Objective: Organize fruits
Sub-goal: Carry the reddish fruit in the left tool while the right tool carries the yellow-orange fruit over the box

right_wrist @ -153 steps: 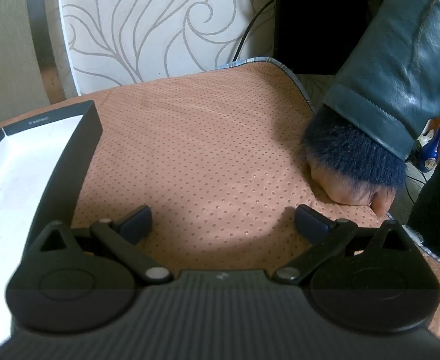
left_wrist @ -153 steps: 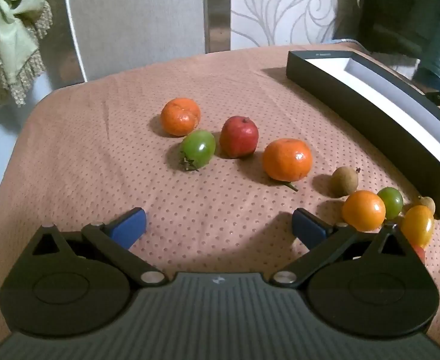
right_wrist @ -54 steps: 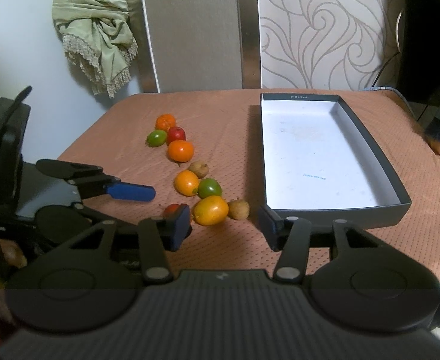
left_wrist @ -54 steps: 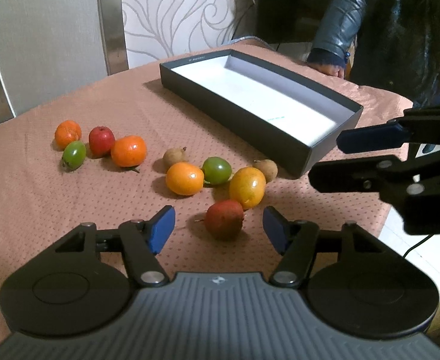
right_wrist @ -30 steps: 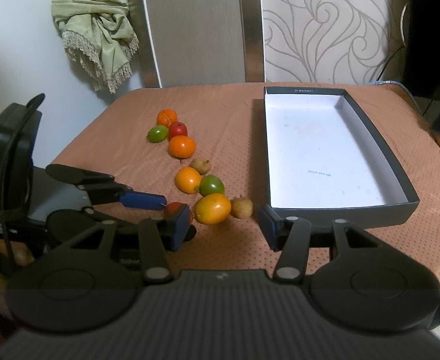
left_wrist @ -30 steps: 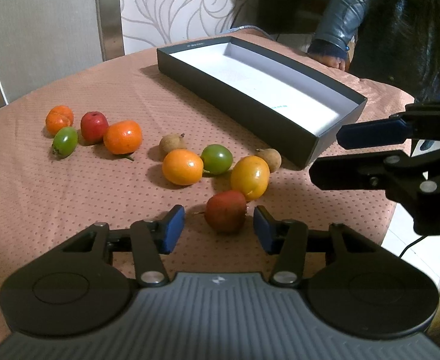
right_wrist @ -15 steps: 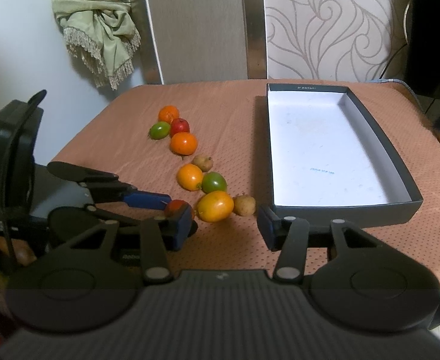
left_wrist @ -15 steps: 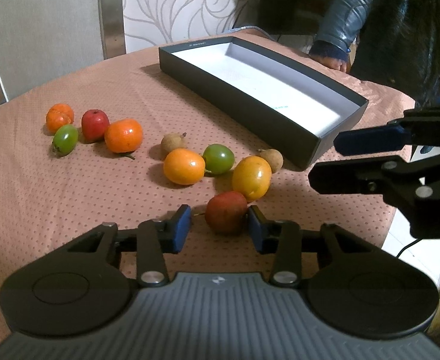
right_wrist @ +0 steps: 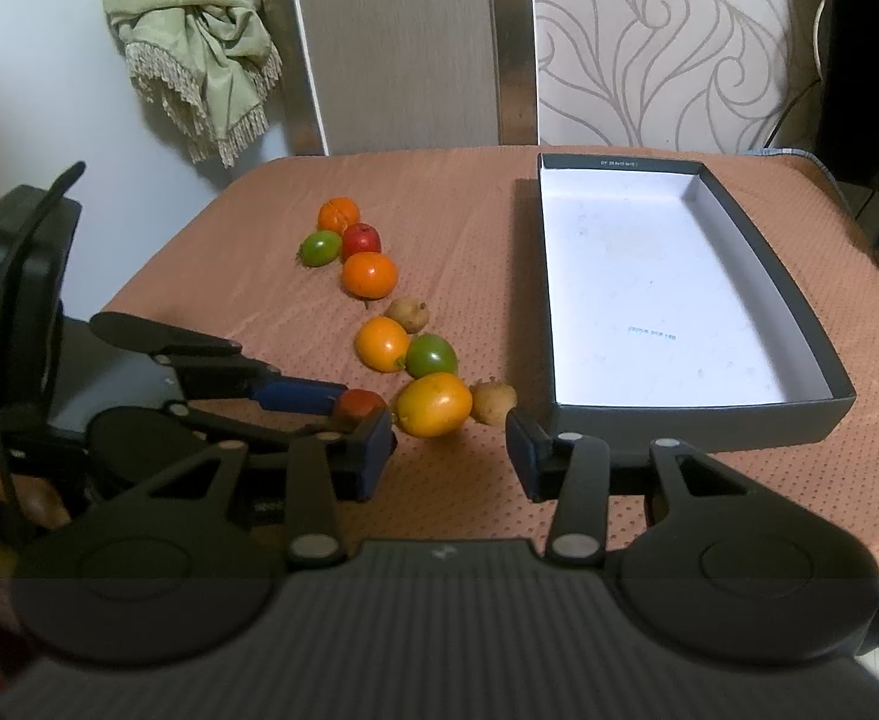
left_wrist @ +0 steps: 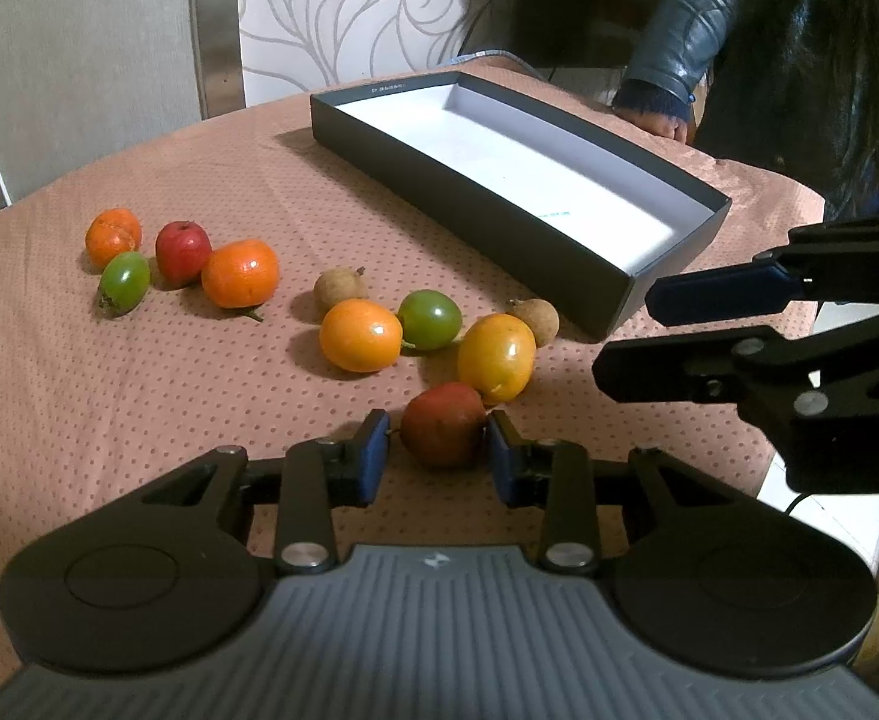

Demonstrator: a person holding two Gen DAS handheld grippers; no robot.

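Two grippers are seen low over a brown dotted tablecloth (left_wrist: pixel 139 390). Nearest, the left gripper (left_wrist: pixel 436 450) is set around a reddish fruit (left_wrist: pixel 444 425); its jaws have just been closing, the right pad at the fruit's skin, a thin gap noted at the left pad, so a firm clamp cannot be confirmed. The right gripper (right_wrist: pixel 448 444) is held just beside it, jaws partly apart after some closing, nothing between them but cloth.

Just beyond the reddish fruit, touching it, a yellow-orange oval fruit (left_wrist: pixel 496 357) is recorded, with a small brown fruit (left_wrist: pixel 535 321) beside it. Next back: an orange fruit (left_wrist: pixel 360 335), a green one (left_wrist: pixel 430 319) and a second brown one (left_wrist: pixel 340 290). Farther left, a cluster is noted: a tangerine (left_wrist: pixel 240 273), a red fruit (left_wrist: pixel 182 253), a green oval fruit (left_wrist: pixel 124 282) and a smaller tangerine (left_wrist: pixel 113 230).

Right of the line, a dark open box (right_wrist: pixel 799 324) with white inside is seen, no fruit in it. At the far edge, a person's hand (left_wrist: pixel 658 123) in a dark sleeve rests on the table. A green fringed cloth (right_wrist: pixel 199 54) hangs behind.
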